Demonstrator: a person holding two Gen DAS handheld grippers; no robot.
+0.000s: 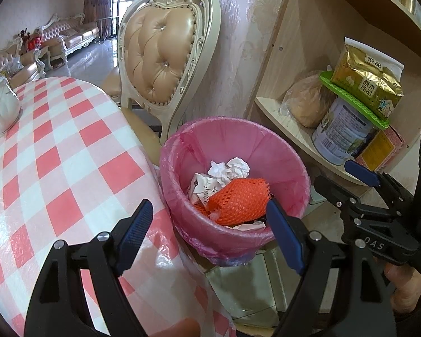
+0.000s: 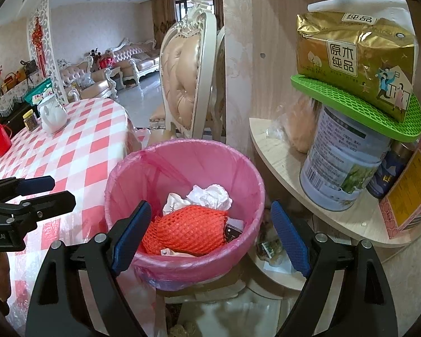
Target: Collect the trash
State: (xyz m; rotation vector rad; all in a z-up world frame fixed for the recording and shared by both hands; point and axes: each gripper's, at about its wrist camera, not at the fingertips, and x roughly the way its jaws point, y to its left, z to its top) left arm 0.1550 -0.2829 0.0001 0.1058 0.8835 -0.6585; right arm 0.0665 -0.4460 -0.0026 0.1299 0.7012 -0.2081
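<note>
Both grippers hang over the bin, which stands on the floor between the desk and the shelf. The bin is lined with a pink bag, and the trash lies inside it: an orange foam net on top, crumpled white paper behind it, and a printed wrapper to the left of the net.

The left gripper points down at the bin's near left rim, with its jaws spread wide and nothing between them. One finger stands over the edge of the checked desk cloth, the other over the bin's near rim. The net lies just beyond the fingertips, inside the bin, not touched.

The right gripper stands just beside it on the shelf side, also wide open and empty. Its left finger overlaps the bin's near wall in the view; its right finger hangs outside the rim, over the floor by the shelf. The net sits between the two fingers in the view, lower down in the bin.

A white jug stands on the desk, well apart from the bin.
</note>
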